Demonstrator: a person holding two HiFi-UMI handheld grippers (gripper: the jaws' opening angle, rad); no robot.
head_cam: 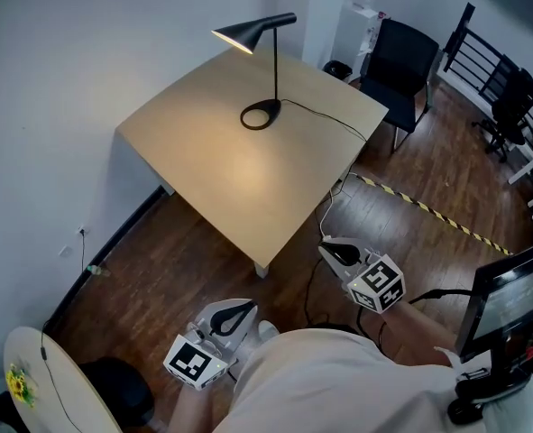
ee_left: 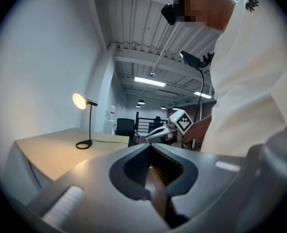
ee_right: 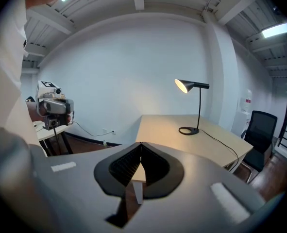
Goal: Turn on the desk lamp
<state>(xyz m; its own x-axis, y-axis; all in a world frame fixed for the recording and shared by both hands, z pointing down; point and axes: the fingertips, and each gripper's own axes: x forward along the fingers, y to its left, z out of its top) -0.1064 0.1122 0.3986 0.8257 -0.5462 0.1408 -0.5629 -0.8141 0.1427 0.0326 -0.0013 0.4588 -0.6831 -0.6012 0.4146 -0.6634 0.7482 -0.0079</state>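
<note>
We hold the left gripper and the right gripper low over the floor, off the near corner of the counter. The desk lamp stands well apart from both, toward the counter's far side.

In the left gripper view the fingers are pressed together at their tips with nothing between them. The lamp shows small to the far left of them. In the right gripper view the fingers likewise meet at the tip and hold nothing. There the lamp rises far and to the right of them.

The fingers are smooth grey shells with dark ribbed inner pads, and each pair forms a pointed arch. The counter is a pale, matte, wood-toned slab. The floor is dark wood planks.

The lamp is black and slender. It has an open ring base, a thin upright stem and a cone shade angled to the left. The shade's mouth glows and a warm patch of light lies on the counter. A thin black cord runs from the base over the counter's right edge.
</note>
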